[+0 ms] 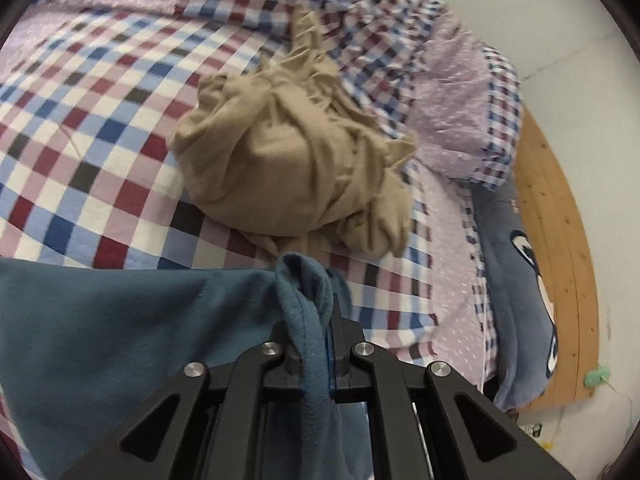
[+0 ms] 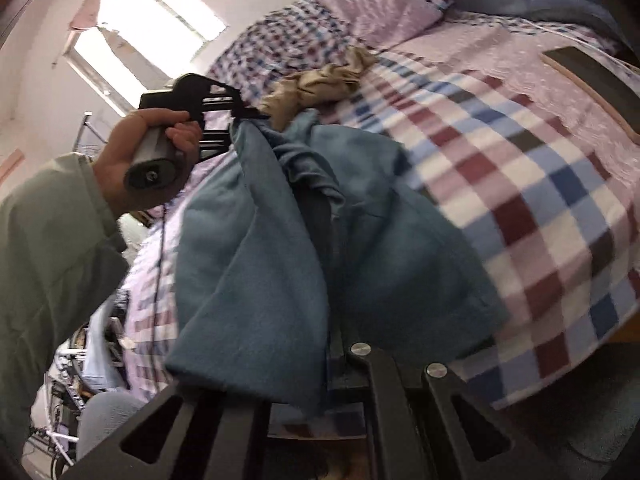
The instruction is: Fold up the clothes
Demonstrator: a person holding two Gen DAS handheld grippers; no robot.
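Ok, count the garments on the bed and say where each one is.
2. A blue garment held up at the near edge of the bed by both grippers, and a tan garment crumpled mid-bed. Others may be hidden.

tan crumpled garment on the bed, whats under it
The tan crumpled garment lies on the checked bedspread, which shows all around it. Anything beneath the heap itself is covered.

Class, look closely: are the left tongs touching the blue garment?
Touching. The left wrist view shows the left tongs shut on a bunched fold of the blue garment, fabric pinched between both fingers.
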